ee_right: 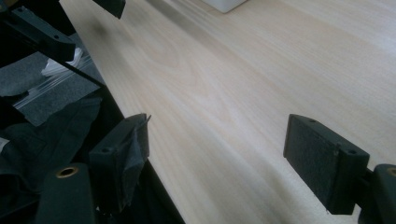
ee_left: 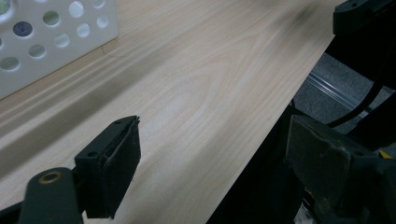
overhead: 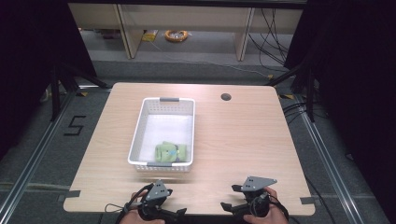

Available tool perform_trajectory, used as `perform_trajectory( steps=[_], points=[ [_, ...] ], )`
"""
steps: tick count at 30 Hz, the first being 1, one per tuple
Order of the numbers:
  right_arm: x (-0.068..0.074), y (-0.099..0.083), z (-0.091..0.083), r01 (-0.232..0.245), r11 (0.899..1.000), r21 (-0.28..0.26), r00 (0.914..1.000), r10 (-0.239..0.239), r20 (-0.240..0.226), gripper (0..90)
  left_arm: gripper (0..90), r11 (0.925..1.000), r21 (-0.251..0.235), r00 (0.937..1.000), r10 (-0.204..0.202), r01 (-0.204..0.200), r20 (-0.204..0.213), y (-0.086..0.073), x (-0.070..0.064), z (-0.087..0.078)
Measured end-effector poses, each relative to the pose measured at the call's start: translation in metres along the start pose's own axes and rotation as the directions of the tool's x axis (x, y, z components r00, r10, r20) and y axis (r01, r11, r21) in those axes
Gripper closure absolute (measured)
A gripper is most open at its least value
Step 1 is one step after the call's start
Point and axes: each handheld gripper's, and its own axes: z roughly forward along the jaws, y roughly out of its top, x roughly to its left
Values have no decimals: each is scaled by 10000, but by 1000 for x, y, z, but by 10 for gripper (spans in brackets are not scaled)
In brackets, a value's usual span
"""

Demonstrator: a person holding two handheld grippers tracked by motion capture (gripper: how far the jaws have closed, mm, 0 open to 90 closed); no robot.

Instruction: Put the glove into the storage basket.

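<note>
One white basket (overhead: pixel 140 122), seemingly one green toy (overhead: pixel 170 151) inside; left gripper (ee_left: pixel 212 156), right gripper (ee_right: pixel 217 161) both wide open, empty.

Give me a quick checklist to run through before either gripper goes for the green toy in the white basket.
1. Left gripper open: ok, jaws stand wide apart with nothing between them.
2. Right gripper open: ok, jaws wide apart, nothing held.
3. Green toy located: ok, it lies inside the white basket, at its near end.
4. Path from grippers to basket: ok, only bare table lies between them.
5. Basket stands flat on the table: ok, as far as the high view shows.
6. Graspable part of the toy: cannot tell, it is too small and blurred to make out its shape.
</note>
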Motion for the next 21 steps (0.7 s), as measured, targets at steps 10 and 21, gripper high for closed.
perform_trajectory(
  steps=[10, 21],
  points=[
    [1, -3, 2, 88, 9999, 139, 10000, -87, -44, 229, 174, 9985, 328, 9990, 445, -444, -33, -3, 1, 0],
    [0, -4, 2, 65, 9998, 182, 9999, -64, -80, 227, 174, 9990, 336, 9996, 281, -279, -62, -4, 2, 1]
  ],
)
